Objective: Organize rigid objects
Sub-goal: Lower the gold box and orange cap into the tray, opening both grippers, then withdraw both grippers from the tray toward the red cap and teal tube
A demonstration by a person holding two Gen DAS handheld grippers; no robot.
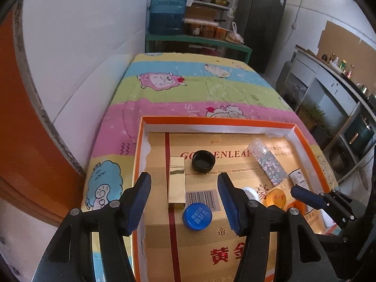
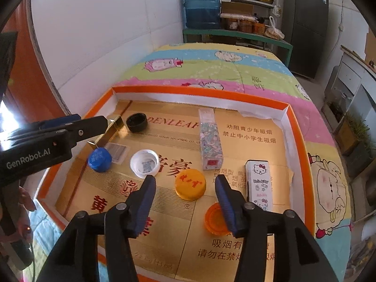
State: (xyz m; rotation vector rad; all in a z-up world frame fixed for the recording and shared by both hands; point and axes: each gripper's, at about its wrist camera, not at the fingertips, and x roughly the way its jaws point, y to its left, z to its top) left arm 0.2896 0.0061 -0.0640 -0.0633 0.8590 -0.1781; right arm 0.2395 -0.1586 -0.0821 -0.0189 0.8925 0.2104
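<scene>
An orange-rimmed tray lined with gold cardboard lies on the bed. My left gripper is open above a gold box, its pads clear of the box. A blue cap and a black cap lie beside the box. My right gripper is open around a yellow cap without touching it. An orange cap sits partly behind its right finger. A white cap, a glitter box and a Hello Kitty box rest in the tray.
The tray sits on a cartoon-print bed cover against a white wall. Behind the bed stand a green bench with a blue water jug, and a dark fridge. A person's hand shows at the left edge.
</scene>
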